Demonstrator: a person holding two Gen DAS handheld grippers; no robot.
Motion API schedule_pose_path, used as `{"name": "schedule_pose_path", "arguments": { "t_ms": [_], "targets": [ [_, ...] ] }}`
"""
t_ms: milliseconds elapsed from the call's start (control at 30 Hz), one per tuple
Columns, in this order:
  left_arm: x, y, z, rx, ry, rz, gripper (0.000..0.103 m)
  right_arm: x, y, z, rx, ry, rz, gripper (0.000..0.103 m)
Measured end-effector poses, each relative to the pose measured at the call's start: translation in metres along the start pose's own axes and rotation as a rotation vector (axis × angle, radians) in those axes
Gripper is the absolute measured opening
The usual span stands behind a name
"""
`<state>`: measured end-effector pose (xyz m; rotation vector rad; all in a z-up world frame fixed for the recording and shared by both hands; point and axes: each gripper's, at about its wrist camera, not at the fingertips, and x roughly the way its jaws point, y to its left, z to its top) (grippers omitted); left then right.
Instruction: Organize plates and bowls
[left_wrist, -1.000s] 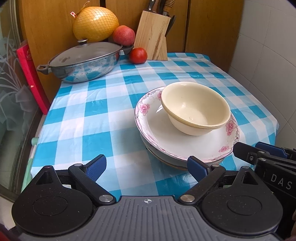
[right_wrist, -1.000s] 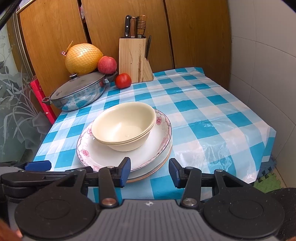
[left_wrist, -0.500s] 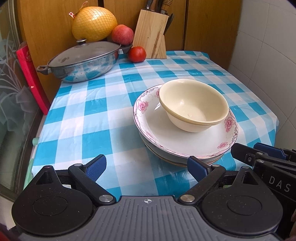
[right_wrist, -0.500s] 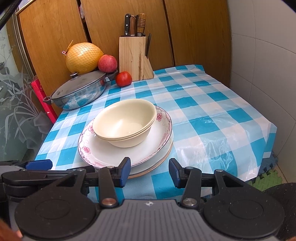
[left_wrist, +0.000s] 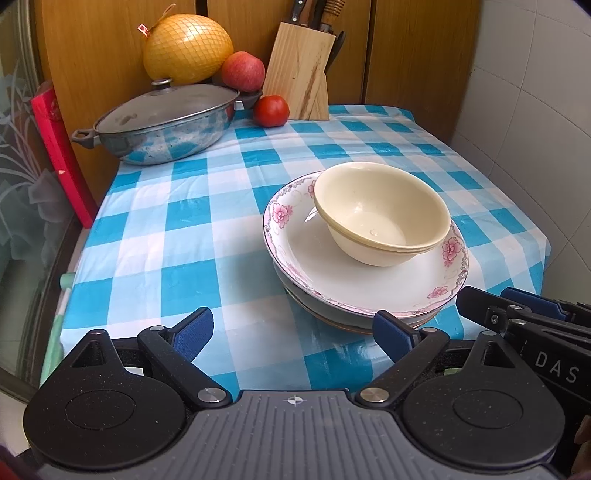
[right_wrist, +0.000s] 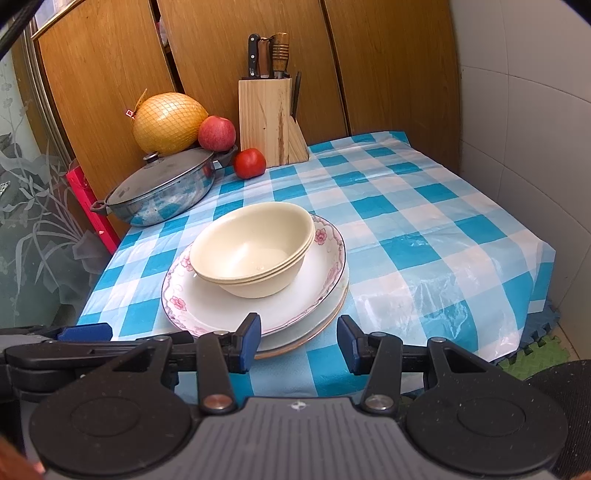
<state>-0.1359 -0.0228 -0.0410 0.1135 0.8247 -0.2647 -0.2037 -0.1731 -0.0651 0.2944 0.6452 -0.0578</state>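
Note:
Nested cream bowls (left_wrist: 382, 218) (right_wrist: 255, 245) sit on a stack of plates; the top plate (left_wrist: 321, 266) (right_wrist: 207, 306) is white with pink flowers, and plainer plates lie under it. The stack stands near the front edge of the blue-checked table. My left gripper (left_wrist: 293, 330) is open and empty, held just before the table's front edge, left of the stack. My right gripper (right_wrist: 299, 338) is open and empty, just in front of the stack's near rim. It shows at the right edge of the left wrist view (left_wrist: 517, 314).
At the back left stand a lidded steel pan (left_wrist: 162, 118) (right_wrist: 162, 188), a netted pomelo (left_wrist: 188, 53), an apple (left_wrist: 243, 71), a tomato (left_wrist: 271, 110) and a wooden knife block (left_wrist: 301, 70) (right_wrist: 267, 122). A red board (left_wrist: 61, 155) leans at the left. A tiled wall (right_wrist: 524, 147) bounds the right.
Both grippers have drawn back a little from the table and risen slightly. The bowls and plates have not moved. Both grippers stayed open.

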Motion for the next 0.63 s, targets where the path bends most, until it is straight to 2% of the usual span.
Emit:
{"name": "schedule_pose_path", "arguments": {
  "t_ms": [633],
  "targets": [
    [-0.0020, -0.0006, 0.0002, -0.006, -0.023, 0.018, 0.099, -0.0001, -0.0004, 0.0008, 0.012, -0.005, 0.012, 0.043]
  ]
}}
